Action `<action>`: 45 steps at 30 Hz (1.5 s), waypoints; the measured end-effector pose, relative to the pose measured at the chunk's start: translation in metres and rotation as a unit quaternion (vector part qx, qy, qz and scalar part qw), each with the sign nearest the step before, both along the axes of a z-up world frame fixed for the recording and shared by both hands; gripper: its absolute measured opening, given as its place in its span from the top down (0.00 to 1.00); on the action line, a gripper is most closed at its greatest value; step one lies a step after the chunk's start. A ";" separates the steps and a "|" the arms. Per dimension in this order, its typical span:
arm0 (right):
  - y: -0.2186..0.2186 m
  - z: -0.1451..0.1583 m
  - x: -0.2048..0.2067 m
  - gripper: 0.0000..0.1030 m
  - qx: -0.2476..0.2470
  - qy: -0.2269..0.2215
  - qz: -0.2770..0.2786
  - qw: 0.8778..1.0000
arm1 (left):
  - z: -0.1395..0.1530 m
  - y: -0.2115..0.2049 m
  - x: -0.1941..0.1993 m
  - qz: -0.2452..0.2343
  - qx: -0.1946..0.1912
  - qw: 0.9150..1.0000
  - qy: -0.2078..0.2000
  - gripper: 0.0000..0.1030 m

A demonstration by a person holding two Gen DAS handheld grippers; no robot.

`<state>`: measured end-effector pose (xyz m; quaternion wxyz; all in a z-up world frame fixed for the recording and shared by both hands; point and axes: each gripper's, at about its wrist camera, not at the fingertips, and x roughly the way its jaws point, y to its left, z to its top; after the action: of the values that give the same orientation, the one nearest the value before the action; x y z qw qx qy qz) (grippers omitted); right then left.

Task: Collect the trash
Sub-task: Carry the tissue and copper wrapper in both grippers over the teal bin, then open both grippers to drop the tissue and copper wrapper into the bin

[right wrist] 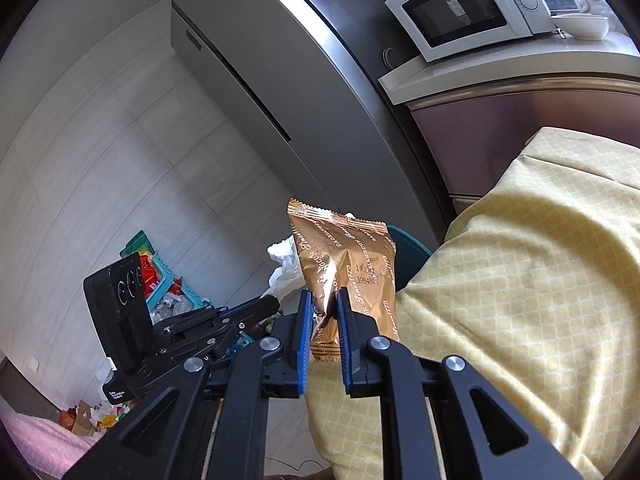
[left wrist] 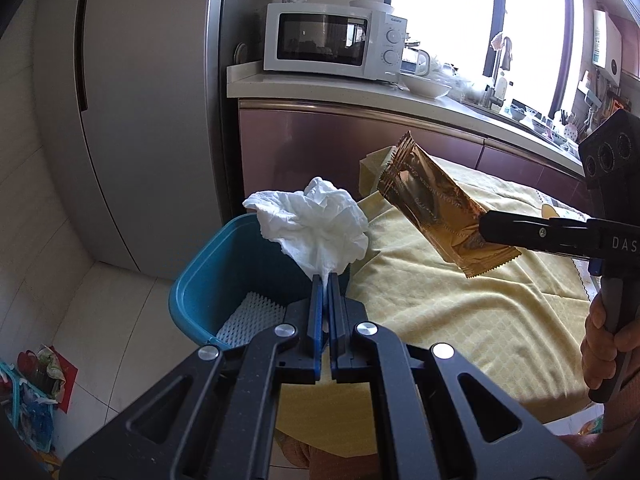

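Observation:
My left gripper [left wrist: 327, 280] is shut on a crumpled white tissue [left wrist: 312, 224] and holds it over the rim of a blue bin [left wrist: 208, 276]. My right gripper [right wrist: 324, 296] is shut on a gold snack wrapper [right wrist: 344, 264] and holds it above the table's edge. In the left wrist view the wrapper [left wrist: 432, 200] hangs to the right of the tissue, pinched by the right gripper [left wrist: 486, 226]. In the right wrist view the left gripper [right wrist: 270, 305] sits at the left, the tissue [right wrist: 284, 264] shows behind the wrapper, and a sliver of the bin [right wrist: 408, 248] shows too.
A table with a yellow cloth [left wrist: 460, 300] lies to the right of the bin. A white liner [left wrist: 252, 316] lies in the bin's bottom. A grey fridge [left wrist: 140, 120], a counter with a microwave [left wrist: 332, 40] and floor clutter [left wrist: 36, 384] stand around.

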<state>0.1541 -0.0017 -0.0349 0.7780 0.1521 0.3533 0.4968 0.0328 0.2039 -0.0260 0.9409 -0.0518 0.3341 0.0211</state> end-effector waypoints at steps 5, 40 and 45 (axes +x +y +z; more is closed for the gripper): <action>0.016 0.000 0.005 0.89 0.001 0.005 0.010 1.000 | -0.002 0.003 0.001 0.008 0.000 1.000 0.003 0.97; 0.073 -0.017 0.037 0.89 0.000 0.057 0.033 0.998 | -0.031 0.032 0.023 0.048 -0.004 0.998 0.037 0.97; 0.081 -0.023 0.042 0.89 -0.009 0.062 0.028 0.998 | -0.037 0.034 0.032 0.050 -0.004 0.998 0.047 0.97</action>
<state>0.1962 0.0796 -0.0575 0.7420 0.1657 0.4090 0.5046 0.0646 0.2384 -0.0630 0.9215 -0.0710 0.3754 0.0690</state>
